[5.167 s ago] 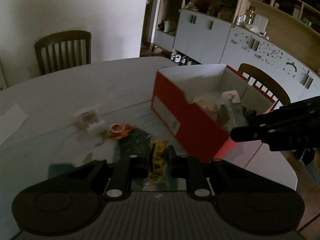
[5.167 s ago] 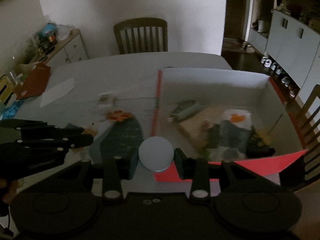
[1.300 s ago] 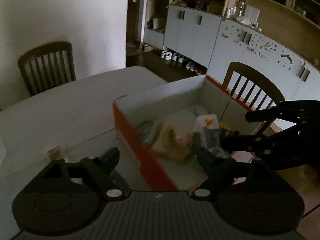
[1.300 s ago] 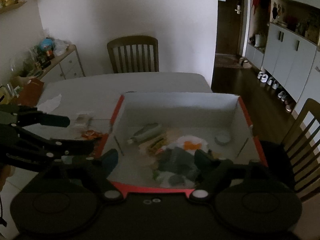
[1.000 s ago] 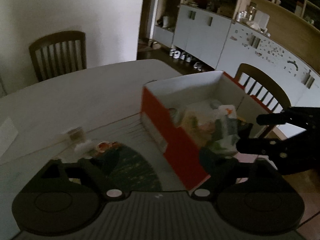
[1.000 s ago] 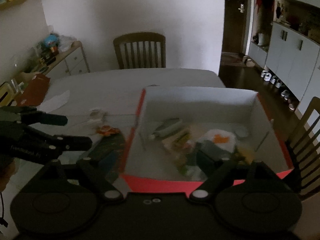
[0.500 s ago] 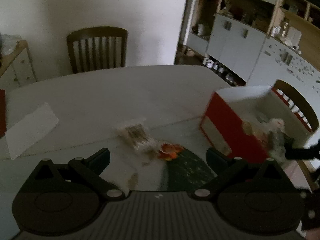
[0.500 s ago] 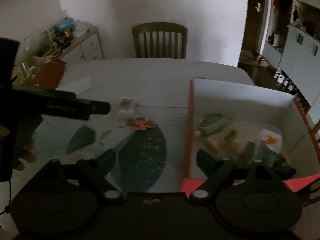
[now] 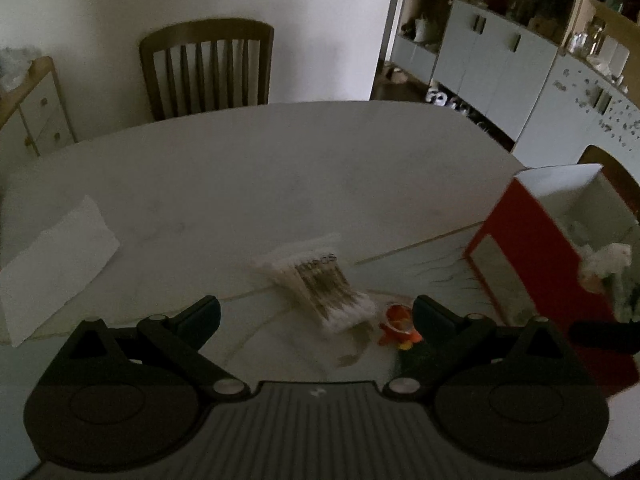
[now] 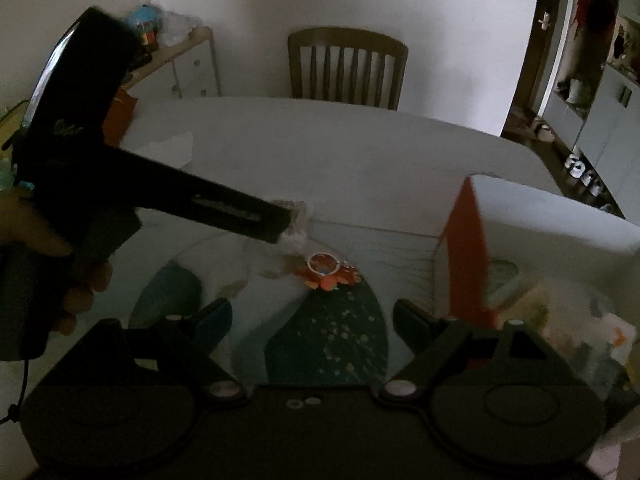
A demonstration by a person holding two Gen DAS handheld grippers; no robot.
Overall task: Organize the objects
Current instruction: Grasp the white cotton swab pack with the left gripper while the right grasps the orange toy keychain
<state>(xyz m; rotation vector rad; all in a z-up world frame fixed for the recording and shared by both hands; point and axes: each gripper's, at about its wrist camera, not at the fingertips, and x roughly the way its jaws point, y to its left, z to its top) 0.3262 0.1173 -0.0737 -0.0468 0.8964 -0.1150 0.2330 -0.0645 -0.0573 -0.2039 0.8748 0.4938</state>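
Note:
A clear pack of cotton swabs (image 9: 320,280) lies on the table mat, and a small orange toy (image 9: 400,322) sits just right of it. My left gripper (image 9: 316,312) is open and empty, its fingers spread on either side of the pack, just short of it. In the right wrist view the left gripper (image 10: 280,224) reaches in from the left, its tip over the swab pack (image 10: 298,216). The orange toy (image 10: 326,270) lies ahead of my right gripper (image 10: 312,316), which is open and empty. The red box (image 10: 466,248) stands at the right and holds several items.
A white paper sheet (image 9: 56,256) lies on the table at the left. A wooden chair (image 9: 208,68) stands at the far side. A teal leaf-patterned mat (image 10: 328,336) covers the near table. The red box's wall (image 9: 528,264) rises at the right. Cabinets line the right wall.
Both grippers have swung left, away from the box toward the swab pack and toy. The yellow packet and white round lid they held five seconds ago are gone; both are open.

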